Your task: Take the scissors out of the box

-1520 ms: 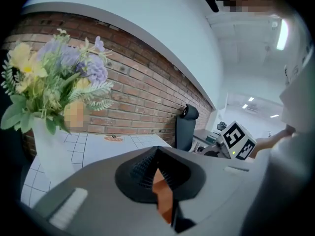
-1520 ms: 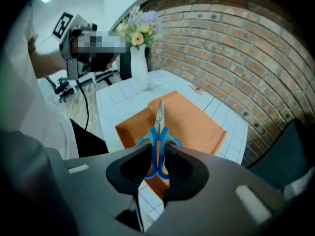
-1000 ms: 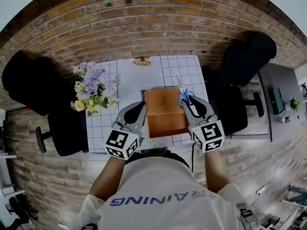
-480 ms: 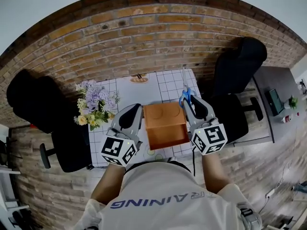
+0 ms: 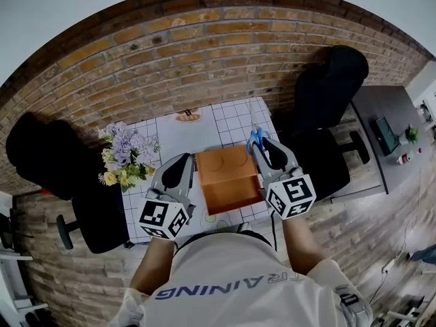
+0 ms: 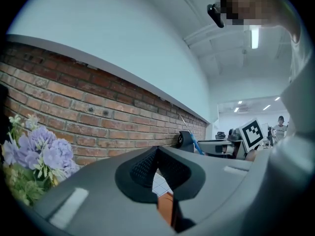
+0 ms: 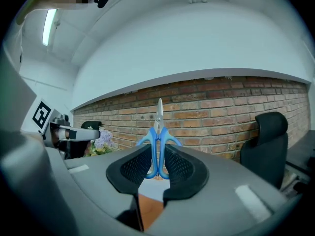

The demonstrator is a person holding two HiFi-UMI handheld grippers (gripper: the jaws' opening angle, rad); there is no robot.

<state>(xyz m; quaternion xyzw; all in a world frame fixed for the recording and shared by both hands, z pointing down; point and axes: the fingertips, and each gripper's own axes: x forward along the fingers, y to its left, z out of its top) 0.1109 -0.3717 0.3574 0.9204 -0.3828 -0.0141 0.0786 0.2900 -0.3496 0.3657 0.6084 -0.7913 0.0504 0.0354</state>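
As right claw (image 7: 158, 167) grips scissors (image 7: 158, 131), one box (image 5: 225, 177)

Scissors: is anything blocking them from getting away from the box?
No, nothing visible. The right tongs grip the scissors by the blue handles, in open air by the far right corner of the box.

From the head view the scissors (image 5: 255, 139) are largely covered by the right tongs (image 5: 263, 146). The person's (image 5: 231, 278) head and shoulders hide the surface's (image 5: 235, 114) near edge. In both gripper views the box (image 7: 150, 208) is only a sliver below the pads (image 7: 133, 168). The flowers (image 6: 29, 156) run off the left edge, and the label (image 5: 187, 116) is too small to read.
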